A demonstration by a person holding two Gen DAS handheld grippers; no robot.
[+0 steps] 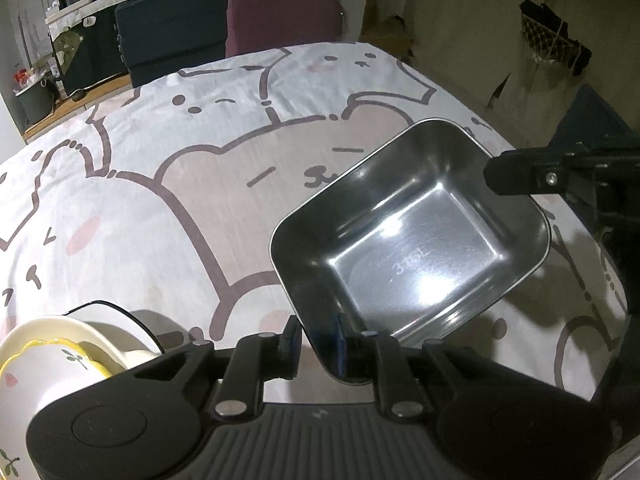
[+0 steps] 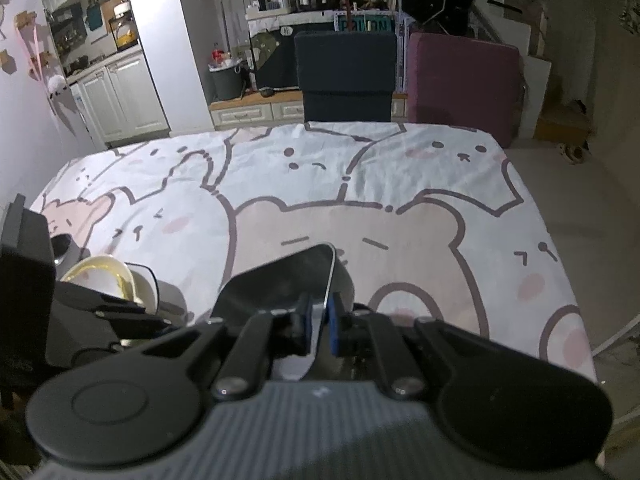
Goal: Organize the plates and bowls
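A rectangular steel tray point(image 1: 416, 236) is held tilted above the bear-print cloth. My left gripper point(image 1: 318, 344) is shut on its near rim. My right gripper point(image 2: 320, 324) is shut on its opposite rim, where the tray point(image 2: 288, 284) shows edge-on; that gripper also shows in the left wrist view point(image 1: 516, 176). A stack of white and cream bowls point(image 1: 60, 356), one with a yellow wavy rim and leaf print, sits at the near left; it also shows in the right wrist view point(image 2: 112, 280).
The table under the cloth point(image 2: 360, 184) stretches far ahead. A dark blue chair point(image 2: 346, 76) and a maroon chair point(image 2: 460, 84) stand at its far edge. The left gripper's body point(image 2: 28, 300) is at the left in the right wrist view.
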